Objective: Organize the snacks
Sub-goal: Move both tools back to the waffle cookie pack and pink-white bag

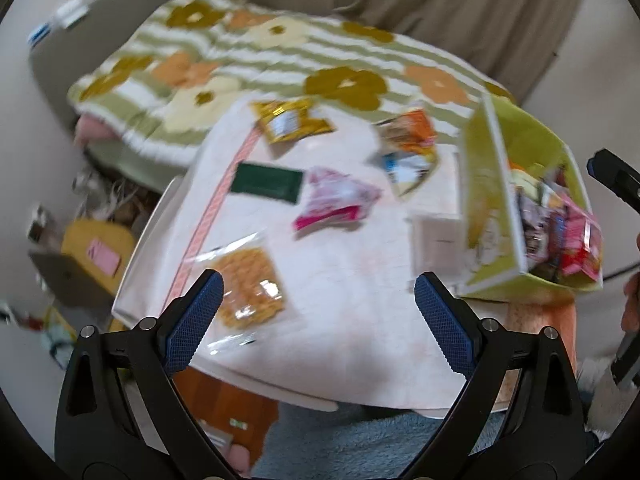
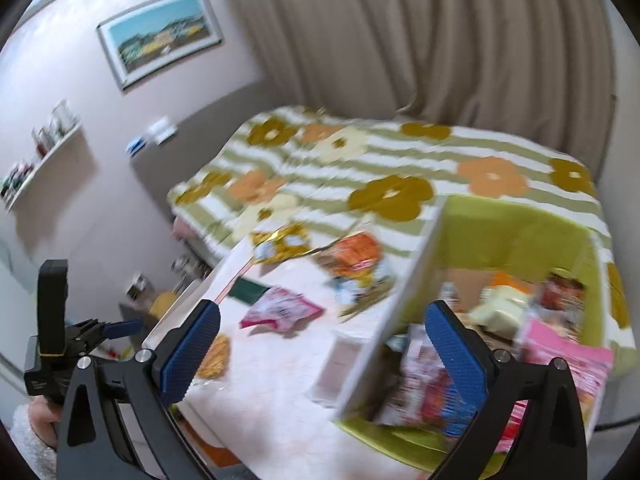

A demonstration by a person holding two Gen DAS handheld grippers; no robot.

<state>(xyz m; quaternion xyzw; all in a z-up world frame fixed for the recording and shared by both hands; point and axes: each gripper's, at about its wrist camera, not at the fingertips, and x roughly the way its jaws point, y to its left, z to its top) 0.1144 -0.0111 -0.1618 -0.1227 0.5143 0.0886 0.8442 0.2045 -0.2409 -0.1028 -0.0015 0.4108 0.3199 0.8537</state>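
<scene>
Loose snack packs lie on a small table under a pale cloth [image 1: 340,312]: a clear bag of orange crackers [image 1: 250,286], a dark green bar [image 1: 266,182], a pink pack [image 1: 334,202], a gold bag [image 1: 288,120] and an orange bag [image 1: 408,132]. A green bin [image 1: 486,184] full of snacks stands at the table's right end. My left gripper [image 1: 318,324] hangs open above the near table edge, its left pad beside the cracker bag, nothing between the pads. My right gripper [image 2: 322,356] is open and empty over the bin's left wall [image 2: 396,308]. The same pink pack [image 2: 280,312] lies beyond it.
A bed with a flowered green-striped blanket [image 1: 280,56] lies behind the table, with a beige curtain [image 2: 400,40] beyond. Boxes and clutter [image 1: 96,248] sit on the floor left of the table. A small white box [image 1: 436,244] stands beside the bin. A sleeved hand [image 2: 36,432] holds the left gripper.
</scene>
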